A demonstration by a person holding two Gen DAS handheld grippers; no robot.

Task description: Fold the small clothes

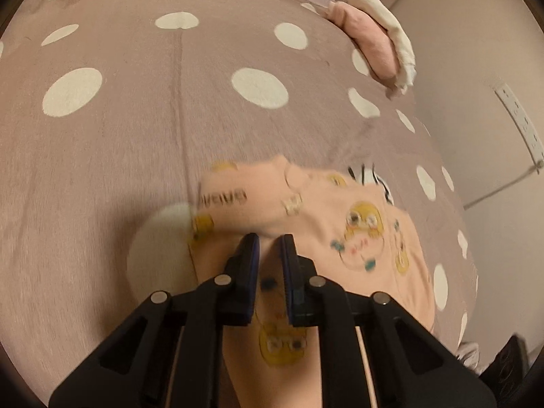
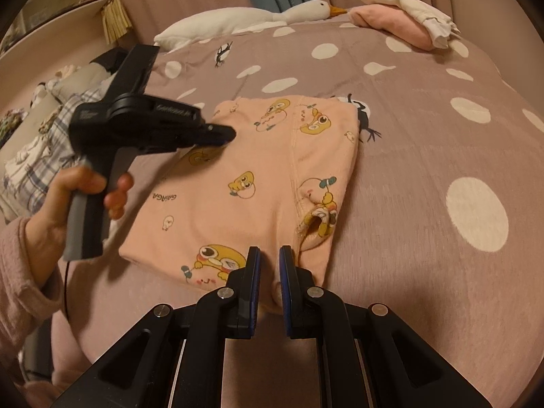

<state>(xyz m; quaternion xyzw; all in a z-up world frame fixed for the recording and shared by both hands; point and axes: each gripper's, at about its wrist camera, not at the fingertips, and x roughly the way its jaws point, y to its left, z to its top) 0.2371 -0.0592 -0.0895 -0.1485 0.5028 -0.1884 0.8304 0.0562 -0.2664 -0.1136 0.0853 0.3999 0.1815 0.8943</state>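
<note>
The right gripper (image 2: 269, 255) has its jaws pinched on the near edge of the peach garment (image 2: 258, 183); a bit of the soft cloth sits between the blue pads. The left gripper (image 1: 269, 241) has its jaws nearly closed too, with peach cloth bunched between them, though that view is blurry. In the right wrist view the left gripper (image 2: 228, 135) pokes over the far left corner of the garment, and a hand (image 2: 73, 200) in a fuzzy pink sleeve (image 2: 15, 272) holds its grey handle.

The garment is soft and flat, folded into a rough rectangle. It has yellow cartoon faces and small letters printed on it. A raised seam runs down it. Its long side runs from the near edge up and away toward the far end of the bed.

It lies on the bed cover (image 2: 425, 156), which is dusty pink with big white dots. At the far right corner sits a small pile of folded clothes (image 2: 401, 17), pink below and white on top. A white stuffed duck (image 2: 238, 20) lies along the far edge. A checked cloth (image 2: 44, 142) is crumpled at the left.
</note>
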